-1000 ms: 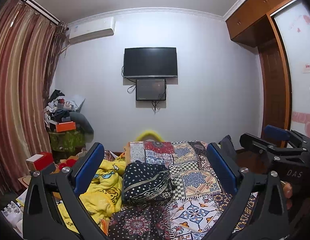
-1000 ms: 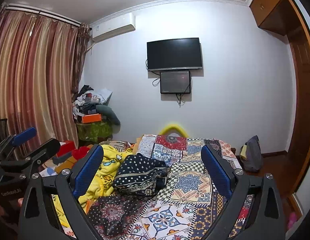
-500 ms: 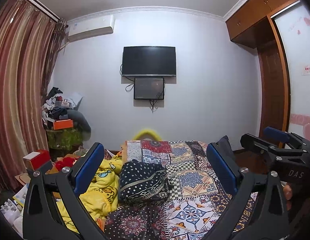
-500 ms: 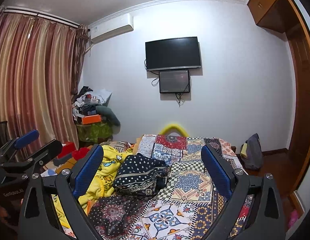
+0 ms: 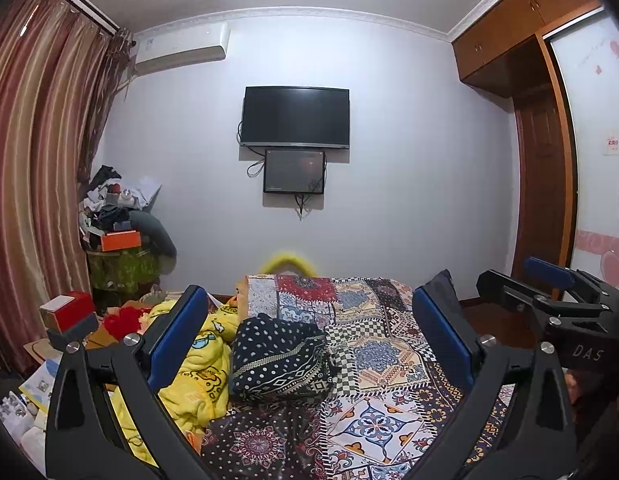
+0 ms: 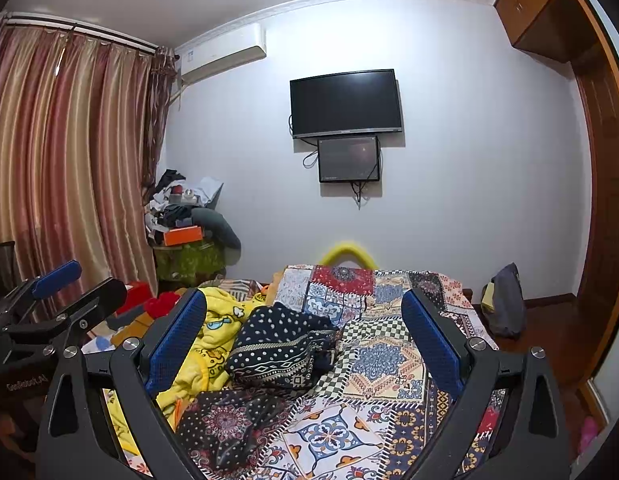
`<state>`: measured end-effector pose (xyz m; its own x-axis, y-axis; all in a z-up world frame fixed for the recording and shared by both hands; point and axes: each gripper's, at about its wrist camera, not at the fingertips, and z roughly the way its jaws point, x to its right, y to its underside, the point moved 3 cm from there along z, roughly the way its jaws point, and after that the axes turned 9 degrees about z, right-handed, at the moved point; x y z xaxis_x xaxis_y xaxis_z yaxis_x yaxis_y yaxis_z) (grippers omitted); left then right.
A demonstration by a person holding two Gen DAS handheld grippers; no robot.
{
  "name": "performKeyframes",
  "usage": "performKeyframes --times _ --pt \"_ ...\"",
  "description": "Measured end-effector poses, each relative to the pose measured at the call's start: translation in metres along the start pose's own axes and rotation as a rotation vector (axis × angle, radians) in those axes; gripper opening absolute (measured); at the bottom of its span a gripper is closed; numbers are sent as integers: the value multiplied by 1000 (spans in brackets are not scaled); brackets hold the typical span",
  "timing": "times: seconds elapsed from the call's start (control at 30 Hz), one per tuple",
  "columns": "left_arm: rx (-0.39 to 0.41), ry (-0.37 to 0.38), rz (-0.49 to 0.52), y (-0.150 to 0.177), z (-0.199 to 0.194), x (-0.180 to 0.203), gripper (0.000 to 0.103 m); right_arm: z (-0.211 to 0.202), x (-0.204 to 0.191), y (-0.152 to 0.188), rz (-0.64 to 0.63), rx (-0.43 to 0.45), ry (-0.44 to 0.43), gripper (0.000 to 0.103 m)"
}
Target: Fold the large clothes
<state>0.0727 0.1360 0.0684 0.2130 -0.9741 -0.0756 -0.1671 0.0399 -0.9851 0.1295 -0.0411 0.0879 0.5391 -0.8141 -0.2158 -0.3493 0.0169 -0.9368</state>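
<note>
One folded navy dotted garment (image 5: 279, 360) lies mid-bed on the patchwork bedspread (image 5: 389, 356), with a yellow cartoon blanket (image 5: 189, 376) touching its left side. A dark mandala cloth (image 6: 233, 420) lies nearer, partly cut off. The left gripper (image 5: 309, 332) and right gripper (image 6: 303, 330) hover above the bed, fingers wide, holding nothing.
</note>
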Motion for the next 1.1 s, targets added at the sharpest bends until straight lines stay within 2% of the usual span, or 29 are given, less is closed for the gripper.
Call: performKeyframes --times 1.1 --pt "-18 35 -3 5 6 4 102 13 -2 5 5 -27 25 97"
